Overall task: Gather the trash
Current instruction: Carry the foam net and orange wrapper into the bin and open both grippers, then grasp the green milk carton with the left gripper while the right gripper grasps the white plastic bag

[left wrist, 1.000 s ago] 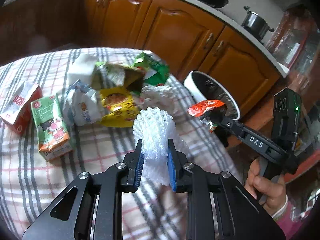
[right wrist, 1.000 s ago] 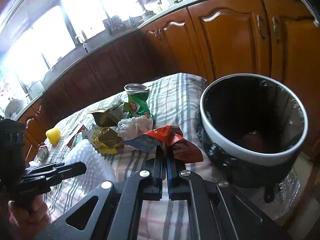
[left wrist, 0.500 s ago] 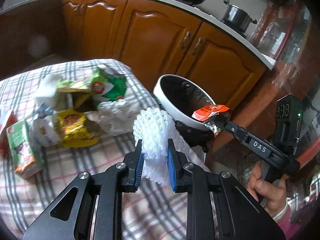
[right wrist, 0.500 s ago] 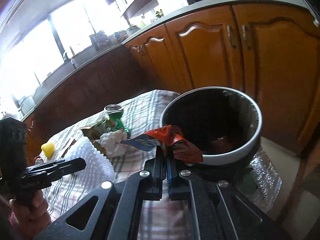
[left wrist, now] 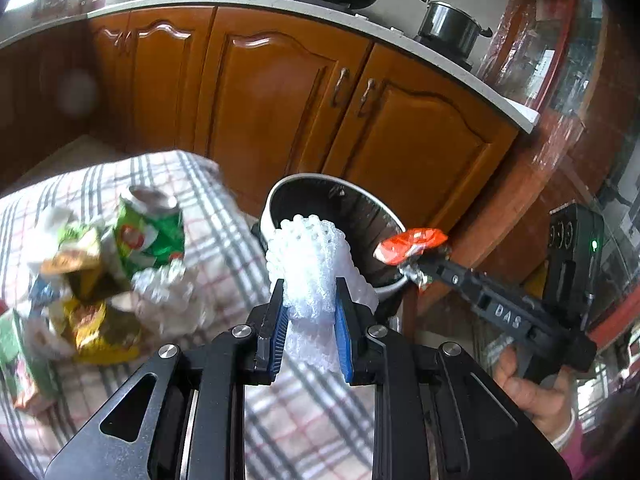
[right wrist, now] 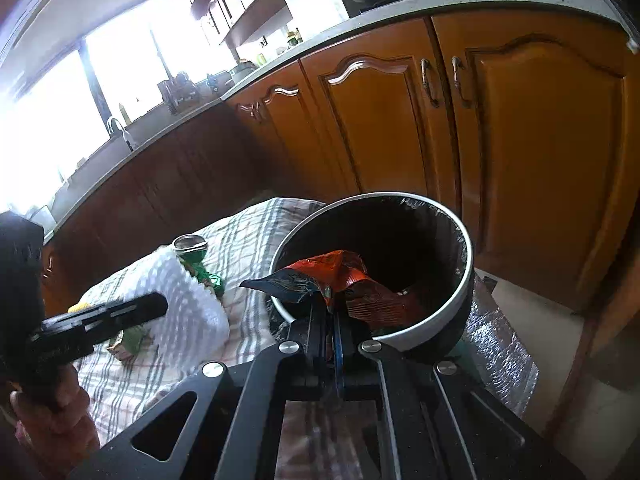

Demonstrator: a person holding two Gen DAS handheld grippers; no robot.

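My left gripper (left wrist: pixel 310 312) is shut on a white foam fruit net (left wrist: pixel 310 264) and holds it above the table edge, just short of the white-rimmed trash bin (left wrist: pixel 280 196). The net also shows in the right wrist view (right wrist: pixel 180 304). My right gripper (right wrist: pixel 329 312) is shut on a red-orange snack wrapper (right wrist: pixel 340 272) and holds it over the near rim of the bin (right wrist: pixel 424 332), which has a black liner. The wrapper also shows in the left wrist view (left wrist: pixel 414 242).
More trash lies on the checked tablecloth (left wrist: pixel 224 216): a green can-like pack (left wrist: pixel 150 232), a yellow wrapper (left wrist: pixel 96 324), crumpled plastic (left wrist: pixel 168 292) and a carton (left wrist: pixel 20 360). Brown cabinets (left wrist: pixel 280 92) stand close behind the bin. Foil sheeting (right wrist: pixel 496 340) lies under the bin.
Both grippers have moved away from the trash pile toward the bin. The wrapper now hangs over the bin's rim and the foam net is close to it.
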